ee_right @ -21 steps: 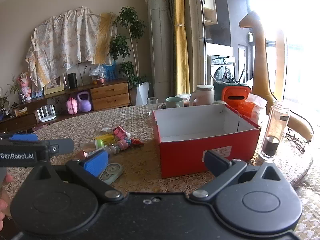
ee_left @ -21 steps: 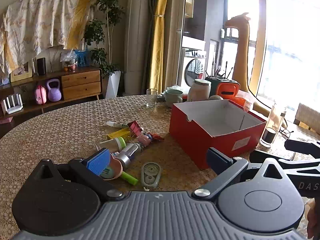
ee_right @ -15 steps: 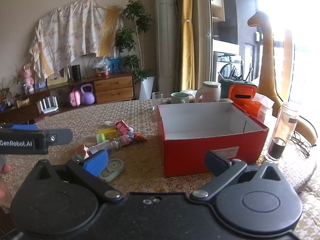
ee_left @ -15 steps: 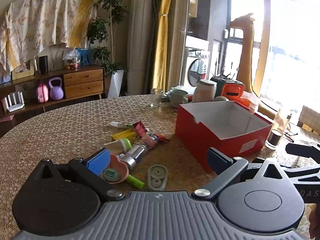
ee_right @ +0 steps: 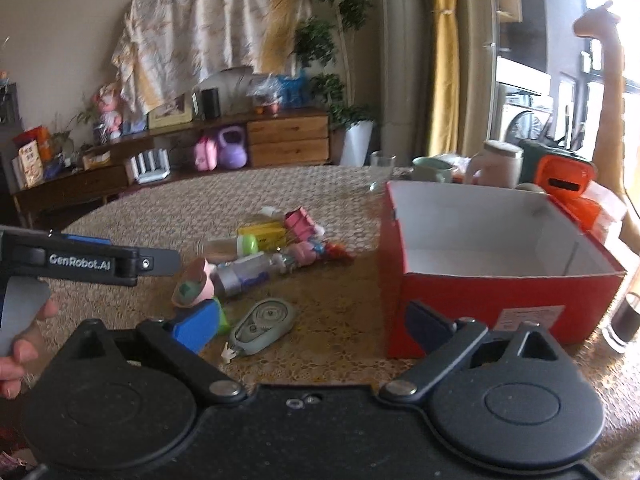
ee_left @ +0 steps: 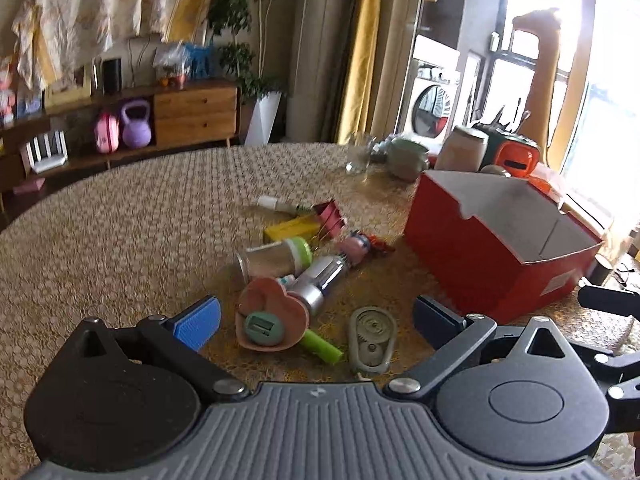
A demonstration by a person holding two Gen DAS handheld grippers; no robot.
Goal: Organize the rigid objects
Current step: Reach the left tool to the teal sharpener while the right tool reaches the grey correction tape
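Note:
A pile of small objects lies mid-table: a pink heart dish [ee_left: 276,308] holding a teal piece, a green marker [ee_left: 320,346], a grey correction tape [ee_left: 372,338], a silver cylinder [ee_left: 320,280], a green-lidded jar [ee_left: 276,258], a yellow box [ee_left: 290,228] and a pink clip [ee_left: 330,216]. To their right stands an empty red box [ee_left: 500,248]. My left gripper [ee_left: 316,322] hangs open just short of the dish and the tape. My right gripper [ee_right: 312,326] is open too, holding nothing, near the correction tape [ee_right: 264,324] and the red box [ee_right: 500,288].
A glass [ee_left: 358,156], a mug [ee_left: 406,156], a white jar and an orange appliance crowd the table's far edge. A dark-bottomed bottle [ee_right: 624,320] stands right of the box. The left gripper [ee_right: 92,264] and a hand [ee_right: 20,344] show at the left.
Both grippers have come nearer to the pile, which now looks larger and more central. The jaws of both stay wide apart and nothing has been taken hold of.

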